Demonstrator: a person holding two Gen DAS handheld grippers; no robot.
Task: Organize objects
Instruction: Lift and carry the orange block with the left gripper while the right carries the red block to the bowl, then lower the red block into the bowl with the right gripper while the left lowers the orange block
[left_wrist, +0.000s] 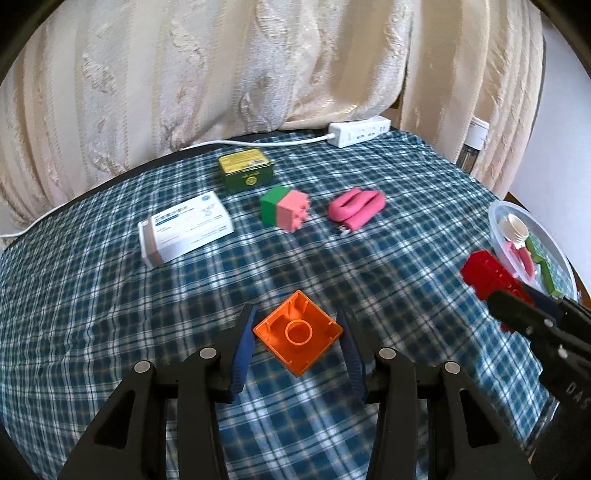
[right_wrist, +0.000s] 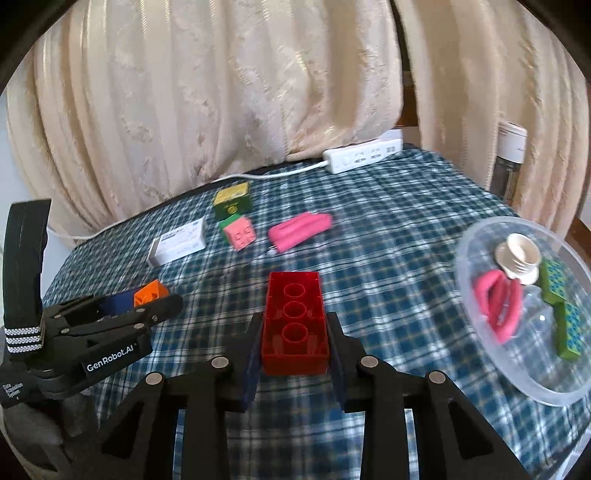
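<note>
Right gripper (right_wrist: 295, 332) is clamped on the red brick (right_wrist: 295, 321), left gripper (left_wrist: 297, 332) pinches the orange brick (left_wrist: 298, 332) by its corners, so either could twist loose before reaching the clear bowl (right_wrist: 480, 373) off right.

Bare checked cloth (right_wrist: 388, 258) lies open between the pink roll (right_wrist: 299, 230) and the clear bowl (right_wrist: 480, 373).

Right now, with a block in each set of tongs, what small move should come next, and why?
Probably carry the red block, clamped in the right tongs, rightward over the clear bowl and release: the bowl already holds sorted items, while the left tongs grip the orange block.
</note>
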